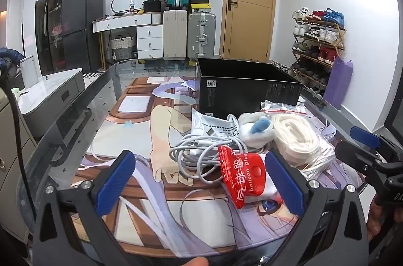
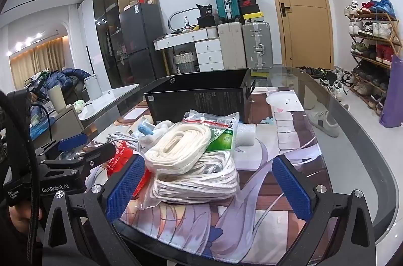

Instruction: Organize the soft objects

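With both grippers, left (image 1: 199,180) and right (image 2: 209,183), spread empty before the black box (image 1: 241,87), we judged the first pickup pending: closing on the rope bundle (image 2: 181,147).

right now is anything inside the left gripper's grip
No, the left gripper is open, and the red balloon glue packet lies on the mat between its pads, unclamped.

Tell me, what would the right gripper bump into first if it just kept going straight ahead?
Probably the clear bag of white rope, lying right between the open right gripper fingers. The coiled white cord sits on top of it. Depth is hard to judge.
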Motion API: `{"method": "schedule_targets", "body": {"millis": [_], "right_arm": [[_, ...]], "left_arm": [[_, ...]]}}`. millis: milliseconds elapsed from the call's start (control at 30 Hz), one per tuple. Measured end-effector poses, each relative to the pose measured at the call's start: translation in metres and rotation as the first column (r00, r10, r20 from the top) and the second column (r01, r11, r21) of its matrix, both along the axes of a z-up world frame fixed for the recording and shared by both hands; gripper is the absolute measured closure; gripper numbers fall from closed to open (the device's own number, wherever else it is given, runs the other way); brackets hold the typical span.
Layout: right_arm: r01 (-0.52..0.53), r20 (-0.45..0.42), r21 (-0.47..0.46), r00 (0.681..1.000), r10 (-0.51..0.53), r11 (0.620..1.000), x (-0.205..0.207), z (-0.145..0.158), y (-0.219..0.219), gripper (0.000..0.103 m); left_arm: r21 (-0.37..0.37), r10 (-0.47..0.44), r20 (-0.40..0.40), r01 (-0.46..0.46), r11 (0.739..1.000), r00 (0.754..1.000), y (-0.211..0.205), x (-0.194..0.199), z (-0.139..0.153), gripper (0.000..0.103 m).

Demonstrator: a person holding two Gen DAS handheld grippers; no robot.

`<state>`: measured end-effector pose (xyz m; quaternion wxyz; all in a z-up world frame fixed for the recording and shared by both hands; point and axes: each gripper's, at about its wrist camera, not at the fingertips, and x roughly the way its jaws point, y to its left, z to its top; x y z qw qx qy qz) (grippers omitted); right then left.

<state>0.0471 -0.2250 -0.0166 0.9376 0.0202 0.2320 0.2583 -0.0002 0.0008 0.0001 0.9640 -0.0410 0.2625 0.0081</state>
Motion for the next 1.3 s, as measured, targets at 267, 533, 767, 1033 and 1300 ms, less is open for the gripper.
{"method": "schedule_targets", "body": {"millis": [267,533,767,1033,1300], "right_arm": [[-0.005,-0.004,0.008,1.0,0.005,1.0,0.003,0.0,-0.003,0.0],[0.003,0.0,0.002,1.0,-0.003,1.0,0.006,-0.001,-0.005,0.0],[0.012,0.003,0.003,1.0,-0.012,1.0,0.001,0.0,-0.001,0.0],[0.014,0.003,0.004,1.0,-0.014,1.0,0.002,-0.001,-0.001,0.0],[0.012,0.003,0.003,1.0,-0.012,1.0,0.002,-0.001,-0.002,0.0]], "left_arm": [[0.001,0.01,-0.007,-0.01,1.0,1.0,0.004,0.002,0.003,0.0],[0.005,0.018,0.0,-0.018,1.0,1.0,0.008,0.001,-0.002,0.0],[0.006,0.018,0.0,-0.018,1.0,1.0,0.008,0.002,-0.003,0.0],[0.004,0.018,-0.001,-0.018,1.0,1.0,0.009,0.002,-0.003,0.0],[0.002,0.02,0.003,-0.02,1.0,1.0,0.01,0.003,-0.003,0.0]]}}
